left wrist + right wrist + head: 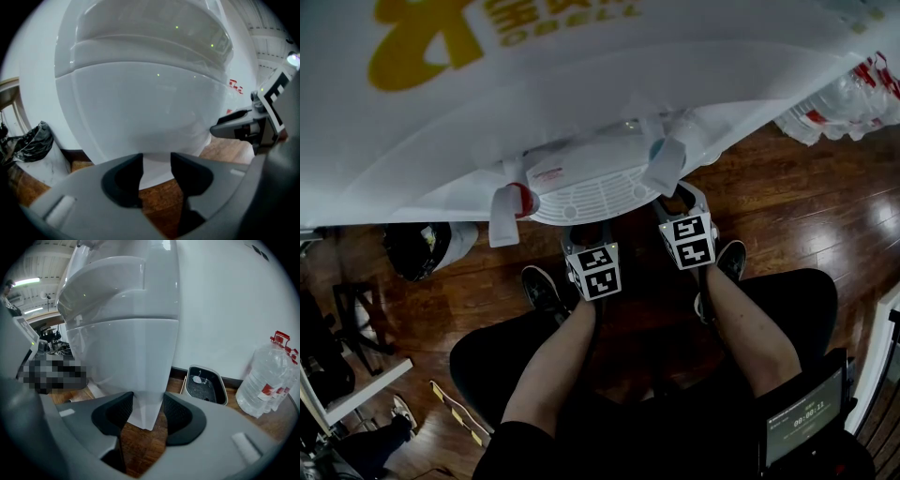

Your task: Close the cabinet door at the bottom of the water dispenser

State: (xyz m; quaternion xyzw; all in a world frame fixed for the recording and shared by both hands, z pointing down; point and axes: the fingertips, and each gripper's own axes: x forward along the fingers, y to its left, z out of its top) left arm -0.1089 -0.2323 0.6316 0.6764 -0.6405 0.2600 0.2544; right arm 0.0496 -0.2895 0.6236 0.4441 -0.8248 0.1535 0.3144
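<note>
The white water dispenser (581, 112) stands against the wall, seen from above with its taps and drip tray (591, 192). Its lower cabinet door (140, 112) fills the left gripper view as a curved white panel. The door's right edge (140, 362) runs down in the right gripper view. My left gripper (157, 164) is open just in front of the door, with nothing between its pads. My right gripper (148, 404) is open too, and the door's bottom corner shows in its gap. Both grippers (586, 230) (680, 199) reach under the drip tray. Whether the door sits flush is unclear.
A bin with a black bag (422, 248) stands left of the dispenser. Large water bottles (267, 380) and a grey tray (204, 385) sit on the wood floor to the right. The person's shoes (544, 286) are close to the dispenser base. A small screen (806, 417) is at bottom right.
</note>
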